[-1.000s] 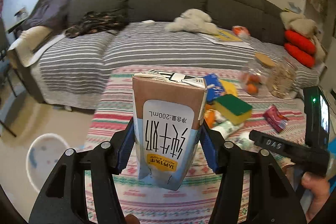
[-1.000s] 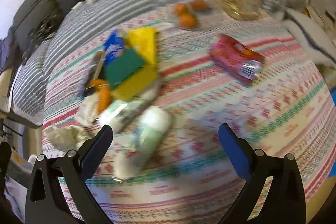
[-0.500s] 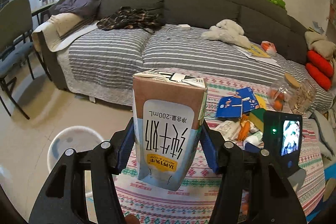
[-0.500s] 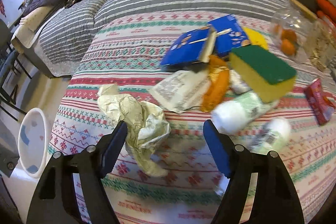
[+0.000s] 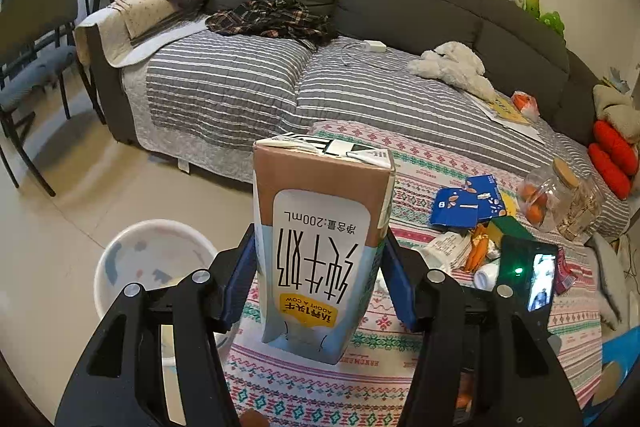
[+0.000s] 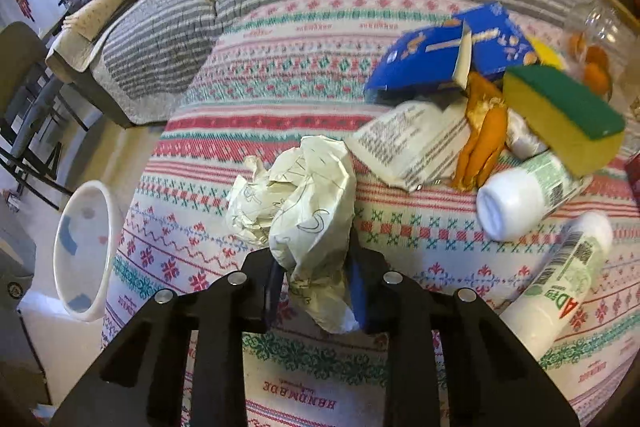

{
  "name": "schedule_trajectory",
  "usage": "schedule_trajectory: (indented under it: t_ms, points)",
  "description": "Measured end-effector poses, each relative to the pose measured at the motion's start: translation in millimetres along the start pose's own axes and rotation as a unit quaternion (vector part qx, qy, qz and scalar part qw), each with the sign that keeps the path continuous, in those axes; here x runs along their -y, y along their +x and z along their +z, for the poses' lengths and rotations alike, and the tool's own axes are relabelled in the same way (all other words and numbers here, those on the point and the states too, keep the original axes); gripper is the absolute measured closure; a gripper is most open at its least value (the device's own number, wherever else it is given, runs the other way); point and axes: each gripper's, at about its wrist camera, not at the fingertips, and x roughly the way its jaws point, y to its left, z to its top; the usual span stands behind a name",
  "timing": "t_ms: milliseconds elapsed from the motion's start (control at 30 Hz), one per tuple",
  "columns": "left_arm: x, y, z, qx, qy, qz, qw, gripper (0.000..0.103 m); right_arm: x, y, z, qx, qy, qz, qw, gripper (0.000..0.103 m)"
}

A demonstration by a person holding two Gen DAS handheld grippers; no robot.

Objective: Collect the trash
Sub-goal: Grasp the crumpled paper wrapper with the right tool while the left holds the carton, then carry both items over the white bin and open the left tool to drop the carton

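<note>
A brown and pale-blue milk carton [image 5: 324, 227] is held upside down in my left gripper [image 5: 320, 267], which is shut on its sides above the table's left edge. Below and to its left, a white bin [image 5: 116, 247] stands on the floor. In the right wrist view my right gripper [image 6: 316, 287] points down at the patterned tablecloth [image 6: 280, 67]. Its jaws are closing, and the blue pads pinch a crumpled ball of cream paper [image 6: 308, 195]. The bin [image 6: 108, 227] shows at the left of that view.
To the right of the paper lie a printed wrapper [image 6: 416, 147], orange peel [image 6: 484, 143], a flattened blue carton [image 6: 440, 55], a yellow-green sponge [image 6: 568, 115] and two white bottles [image 6: 516, 203]. A striped sofa [image 5: 280, 83] is behind the table and a chair [image 5: 36, 47] is at far left.
The right gripper swung left from the bottles to the crumpled paper and its jaws closed onto it. The left gripper moved left with the carton, bringing the bin closer in its view.
</note>
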Motion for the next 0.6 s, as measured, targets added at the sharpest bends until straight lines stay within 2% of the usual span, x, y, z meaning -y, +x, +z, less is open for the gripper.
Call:
schedule_trajectory:
  t_ms: [300, 600]
  points:
    - [-17, -7, 6, 0.010, -0.011, 0.013, 0.9998, 0.048, -2, -40, 9, 0.070, -0.006, -0.005, 0.998, 0.075]
    - [-38, -11, 8, 0.013, -0.011, 0.042, 0.9989, 0.048, -32, -68, 9, 0.134, -0.054, -0.023, 0.989, 0.075]
